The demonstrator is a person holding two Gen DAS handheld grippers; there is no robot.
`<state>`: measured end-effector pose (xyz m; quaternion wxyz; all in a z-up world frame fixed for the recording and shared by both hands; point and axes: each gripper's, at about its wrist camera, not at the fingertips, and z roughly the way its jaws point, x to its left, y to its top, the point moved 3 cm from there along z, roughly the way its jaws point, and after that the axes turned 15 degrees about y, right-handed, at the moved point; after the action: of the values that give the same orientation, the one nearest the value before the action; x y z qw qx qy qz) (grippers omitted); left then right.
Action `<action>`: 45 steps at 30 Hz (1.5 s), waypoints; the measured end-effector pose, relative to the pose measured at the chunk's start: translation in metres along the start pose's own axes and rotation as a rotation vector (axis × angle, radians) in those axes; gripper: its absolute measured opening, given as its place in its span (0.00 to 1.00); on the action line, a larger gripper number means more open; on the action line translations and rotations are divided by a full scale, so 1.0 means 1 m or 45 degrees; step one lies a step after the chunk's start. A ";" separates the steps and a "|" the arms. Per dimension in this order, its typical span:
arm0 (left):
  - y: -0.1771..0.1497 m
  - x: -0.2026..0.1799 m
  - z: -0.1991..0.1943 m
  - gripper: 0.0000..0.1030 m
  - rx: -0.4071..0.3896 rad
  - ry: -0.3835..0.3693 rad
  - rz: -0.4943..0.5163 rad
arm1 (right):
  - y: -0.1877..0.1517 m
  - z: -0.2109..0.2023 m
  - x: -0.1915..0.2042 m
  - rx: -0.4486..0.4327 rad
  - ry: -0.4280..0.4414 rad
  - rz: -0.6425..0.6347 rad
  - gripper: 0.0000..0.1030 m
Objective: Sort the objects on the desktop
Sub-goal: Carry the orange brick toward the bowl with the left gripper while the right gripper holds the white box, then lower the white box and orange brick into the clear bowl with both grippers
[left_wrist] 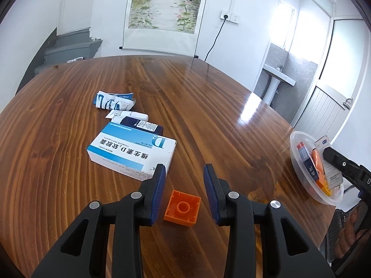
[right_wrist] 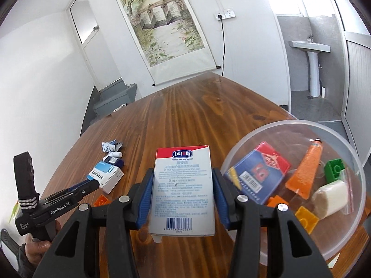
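My left gripper [left_wrist: 184, 171] is open just above the wooden table, its jaws on either side of an orange toy brick [left_wrist: 182, 208] that lies between them, apart from both pads. My right gripper [right_wrist: 183, 173] is shut on a white box with a red top [right_wrist: 183, 190] and holds it above the table, just left of a clear plastic bowl [right_wrist: 352, 153]. The bowl holds a blue and red card box [right_wrist: 259, 173], an orange tube [right_wrist: 306, 173], a green brick [right_wrist: 334, 169], yellow and orange bricks and a white roll.
A blue and white medicine box [left_wrist: 132, 153] lies left of my left gripper, with a dark blue box [left_wrist: 143, 125], a small white tube [left_wrist: 127, 114] and a crumpled wrapper [left_wrist: 113, 100] behind it. The bowl [left_wrist: 299, 171] stands at the table's right edge.
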<state>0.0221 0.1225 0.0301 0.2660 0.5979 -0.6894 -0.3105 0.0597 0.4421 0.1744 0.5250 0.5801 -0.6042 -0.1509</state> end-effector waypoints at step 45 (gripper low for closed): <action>-0.007 -0.087 -0.001 0.35 0.125 -0.157 0.156 | -0.008 -0.041 -0.097 -0.110 -0.188 0.119 0.60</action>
<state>0.0400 0.2077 0.0254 0.2118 0.5467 -0.7542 -0.2958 0.0752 0.5411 0.1404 0.5100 0.5155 -0.6605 -0.1946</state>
